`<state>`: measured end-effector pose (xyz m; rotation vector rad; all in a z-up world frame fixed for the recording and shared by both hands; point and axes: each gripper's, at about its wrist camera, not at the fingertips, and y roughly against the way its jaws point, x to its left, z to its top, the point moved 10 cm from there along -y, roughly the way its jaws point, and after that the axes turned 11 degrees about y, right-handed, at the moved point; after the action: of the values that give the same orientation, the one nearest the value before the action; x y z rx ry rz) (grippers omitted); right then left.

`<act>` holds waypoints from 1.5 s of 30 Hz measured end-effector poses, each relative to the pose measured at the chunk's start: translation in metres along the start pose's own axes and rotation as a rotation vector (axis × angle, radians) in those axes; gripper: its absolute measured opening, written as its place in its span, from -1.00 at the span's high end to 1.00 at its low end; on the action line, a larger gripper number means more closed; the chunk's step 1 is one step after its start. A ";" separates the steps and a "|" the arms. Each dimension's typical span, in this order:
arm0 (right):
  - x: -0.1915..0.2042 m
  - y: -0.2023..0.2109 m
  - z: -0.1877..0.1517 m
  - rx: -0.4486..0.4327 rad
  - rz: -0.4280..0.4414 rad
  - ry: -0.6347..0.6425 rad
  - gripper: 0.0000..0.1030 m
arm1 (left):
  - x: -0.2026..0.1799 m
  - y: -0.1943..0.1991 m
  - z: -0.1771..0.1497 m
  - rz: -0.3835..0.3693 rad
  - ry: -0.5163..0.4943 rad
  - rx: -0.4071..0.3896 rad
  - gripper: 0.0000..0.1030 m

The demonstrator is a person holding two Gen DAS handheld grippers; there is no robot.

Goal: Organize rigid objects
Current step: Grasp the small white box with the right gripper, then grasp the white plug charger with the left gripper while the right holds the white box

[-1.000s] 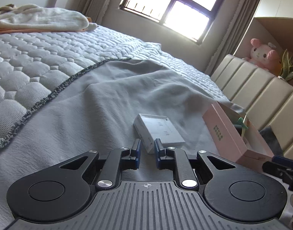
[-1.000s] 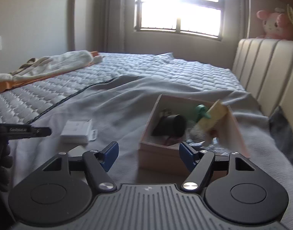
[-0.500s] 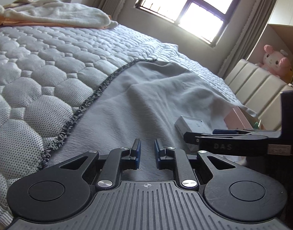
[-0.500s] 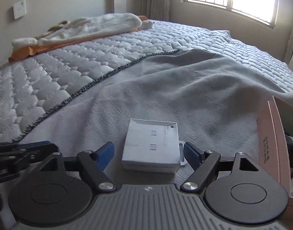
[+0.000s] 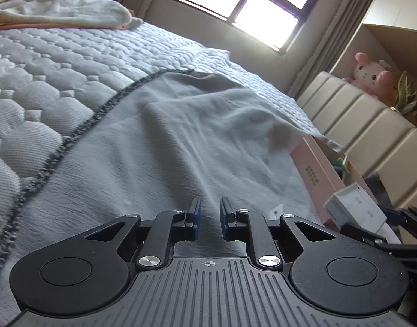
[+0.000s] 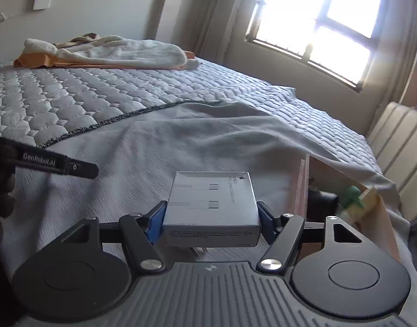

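Note:
My right gripper is shut on a small white cable box and holds it just above the grey blanket. The same box shows at the right edge of the left wrist view, lifted beside the pink storage box. The pink storage box lies open to the right, with a black object and a green item inside. My left gripper is nearly shut and empty, low over the blanket, left of the right gripper.
A grey blanket covers the quilted bed. Cream and orange cloths lie at the far side. A padded headboard with a pink plush toy stands at the right. A window is behind.
My right gripper moved onto the white box, closed on it and lifted it off the blanket. My left gripper stayed nearly shut and swung left, away from the box.

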<state>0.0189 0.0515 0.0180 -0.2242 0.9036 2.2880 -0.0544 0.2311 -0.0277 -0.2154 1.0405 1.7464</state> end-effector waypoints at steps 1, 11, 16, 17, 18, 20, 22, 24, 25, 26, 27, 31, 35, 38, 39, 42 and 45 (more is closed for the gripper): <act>-0.010 0.005 -0.013 0.015 -0.017 -0.022 -0.33 | -0.009 -0.004 -0.005 -0.021 -0.012 0.020 0.68; -0.087 0.024 -0.142 0.107 -0.184 -0.221 -0.34 | -0.082 -0.066 -0.015 -0.170 -0.062 0.107 0.68; -0.082 0.024 -0.154 0.065 -0.186 -0.240 -0.44 | -0.077 -0.090 -0.024 -0.112 -0.081 0.213 0.64; -0.083 0.024 -0.155 0.061 -0.181 -0.247 -0.45 | -0.076 -0.086 -0.028 -0.126 -0.079 0.228 0.58; -0.083 0.024 -0.157 0.056 -0.173 -0.261 -0.48 | -0.074 -0.081 -0.032 -0.136 -0.074 0.245 0.53; -0.087 0.023 -0.160 0.046 -0.148 -0.306 -0.51 | -0.071 -0.068 -0.042 -0.155 -0.059 0.265 0.52; -0.092 0.022 -0.162 0.033 -0.111 -0.355 -0.54 | -0.072 -0.056 -0.053 -0.171 -0.057 0.278 0.50; -0.093 0.021 -0.162 0.021 -0.091 -0.377 -0.57 | -0.076 -0.044 -0.067 -0.190 -0.073 0.303 0.50; -0.092 0.022 -0.162 0.018 -0.091 -0.378 -0.57 | -0.079 -0.039 -0.075 -0.198 -0.092 0.315 0.49; -0.091 0.022 -0.161 0.017 -0.095 -0.374 -0.57 | -0.083 -0.035 -0.083 -0.203 -0.121 0.329 0.47; -0.091 0.022 -0.161 0.018 -0.099 -0.369 -0.57 | -0.088 -0.031 -0.094 -0.201 -0.173 0.348 0.47; -0.091 0.021 -0.160 0.019 -0.098 -0.366 -0.59 | -0.105 -0.018 -0.121 -0.148 -0.405 0.330 0.47; -0.090 0.022 -0.161 0.014 -0.100 -0.370 -0.59 | -0.110 -0.005 -0.109 -0.075 -0.392 0.210 0.47; -0.088 0.023 -0.161 0.011 -0.106 -0.369 -0.59 | -0.111 -0.005 -0.085 -0.029 -0.283 0.108 0.47; -0.088 0.023 -0.161 0.010 -0.106 -0.370 -0.59 | -0.109 -0.009 -0.079 -0.018 -0.236 0.107 0.47; -0.089 0.024 -0.162 0.006 -0.105 -0.375 -0.59 | -0.106 -0.029 -0.077 0.000 -0.140 0.146 0.47; -0.088 0.024 -0.162 0.002 -0.107 -0.377 -0.59 | -0.111 -0.042 -0.086 0.021 -0.163 0.162 0.38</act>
<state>0.0590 -0.1144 -0.0564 0.1535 0.6812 2.1312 0.0023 0.0959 -0.0376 0.0391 1.0612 1.6591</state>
